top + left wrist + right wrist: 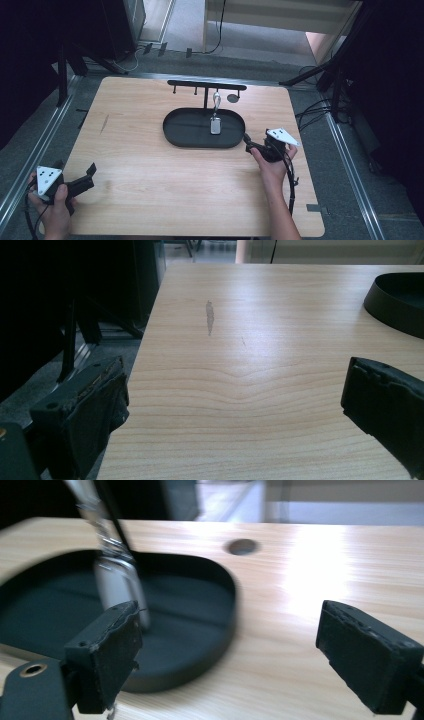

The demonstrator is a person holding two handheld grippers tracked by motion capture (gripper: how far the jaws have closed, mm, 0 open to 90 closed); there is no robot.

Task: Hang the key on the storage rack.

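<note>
surface: wooden table (150, 175) | on it: black oval tray (185, 137) with hook stand (206, 86)

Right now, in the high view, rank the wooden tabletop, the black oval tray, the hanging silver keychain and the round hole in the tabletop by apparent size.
1. wooden tabletop, by far the largest.
2. black oval tray.
3. silver keychain, hanging from the rack over the tray.
4. round hole; wider than the keychain but much shorter, so this last pair is close.

Lighting dim at the margins, bright over the wooden table (150, 165); white glare streak on the tabletop in right gripper view; hanging metal tag (117, 587) and black tray (200, 630) motion-blurred; left gripper view sharp.
</note>
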